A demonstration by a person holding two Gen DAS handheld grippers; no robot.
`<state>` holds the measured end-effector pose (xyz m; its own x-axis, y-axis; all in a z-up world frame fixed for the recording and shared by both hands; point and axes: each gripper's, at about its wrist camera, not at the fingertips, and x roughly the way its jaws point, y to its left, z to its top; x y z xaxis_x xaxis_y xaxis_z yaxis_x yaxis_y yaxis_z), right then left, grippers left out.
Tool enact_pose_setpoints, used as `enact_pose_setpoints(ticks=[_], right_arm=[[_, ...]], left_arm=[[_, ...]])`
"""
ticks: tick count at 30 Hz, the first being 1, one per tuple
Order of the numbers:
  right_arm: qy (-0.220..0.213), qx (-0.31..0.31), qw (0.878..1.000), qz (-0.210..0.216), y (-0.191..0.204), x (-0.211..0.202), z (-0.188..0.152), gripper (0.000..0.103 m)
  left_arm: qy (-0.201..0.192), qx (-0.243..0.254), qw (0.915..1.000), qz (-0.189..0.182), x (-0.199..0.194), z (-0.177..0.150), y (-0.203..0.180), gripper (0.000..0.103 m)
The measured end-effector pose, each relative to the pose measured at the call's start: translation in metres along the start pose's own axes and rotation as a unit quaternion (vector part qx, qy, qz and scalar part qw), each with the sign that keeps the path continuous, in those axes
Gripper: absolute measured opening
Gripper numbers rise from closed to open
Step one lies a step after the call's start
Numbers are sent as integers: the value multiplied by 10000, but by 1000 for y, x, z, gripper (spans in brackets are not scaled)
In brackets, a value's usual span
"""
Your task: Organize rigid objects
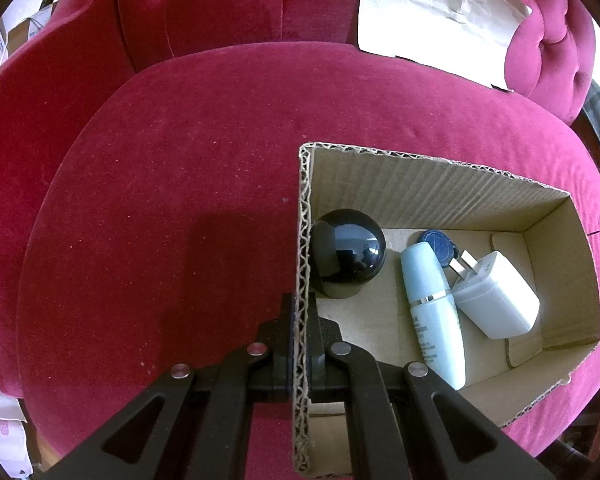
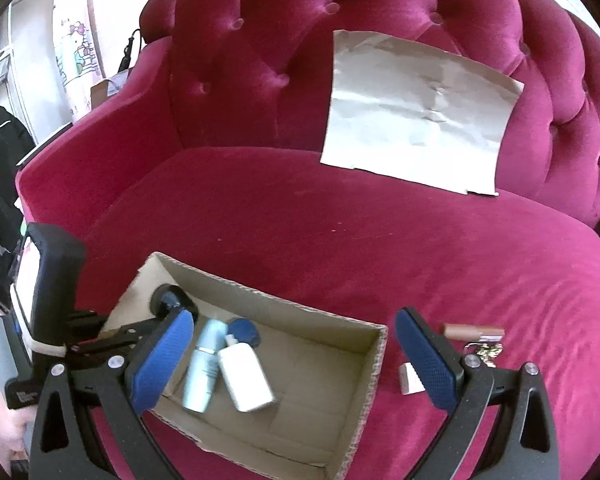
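The sofa [image 2: 340, 248] filled both views, its seat mostly bare, with a sheet of paper [image 2: 416, 112] propped against the back. The box [image 1: 440, 184] sat on the seat near the front edge. The left gripper [image 1: 300, 320] was clamped on the box's near wall, steadying it. Inside lay a black ball [image 1: 346, 256] in the corner by that grip, then a pale bottle [image 1: 432, 312], a white charger [image 1: 496, 300] touching the bottle, and a blue key [image 1: 438, 242] behind them.

The right gripper [image 2: 292, 356] hung over the box, its jaws wide apart and empty. The step looked like sorting loose items into the box, one drop seemingly just finished. Outside the box, to its right, lay a brown stick [image 2: 474, 331], a small metal trinket [image 2: 485, 350] and a small white piece [image 2: 410, 378]. The next move would call for swinging right past the box's wall to one of these; open velvet around them left ample room, though they lay close together.
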<state>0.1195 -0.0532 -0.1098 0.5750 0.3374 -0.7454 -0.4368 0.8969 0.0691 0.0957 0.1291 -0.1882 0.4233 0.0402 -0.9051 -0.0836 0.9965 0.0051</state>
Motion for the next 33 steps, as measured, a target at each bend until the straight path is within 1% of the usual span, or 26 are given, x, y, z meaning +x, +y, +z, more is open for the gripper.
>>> enact_pose_setpoints(ticks=[5, 13, 20, 24, 29, 33], right_arm=[[-43, 35, 9999, -120, -15, -5, -1, 103], [-52, 191, 9989, -429, -45, -9, -10, 103], [-133, 423, 9957, -815, -77, -16, -21, 103], [-61, 457, 9938, -1007, -91, -19, -25, 103], [97, 602, 9918, -1121, -108, -18, -30, 103], [258, 737, 9892, -1242, -121, -12, -41, 103]], left_arm=[[1, 4, 10000, 7, 0, 1, 0, 3], [2, 5, 10000, 12, 0, 1, -1, 3], [2, 9, 10000, 24, 0, 0, -1, 3], [1, 9, 10000, 24, 0, 0, -1, 3], [1, 9, 10000, 27, 0, 0, -1, 3], [3, 1, 10000, 40, 0, 0, -1, 3]])
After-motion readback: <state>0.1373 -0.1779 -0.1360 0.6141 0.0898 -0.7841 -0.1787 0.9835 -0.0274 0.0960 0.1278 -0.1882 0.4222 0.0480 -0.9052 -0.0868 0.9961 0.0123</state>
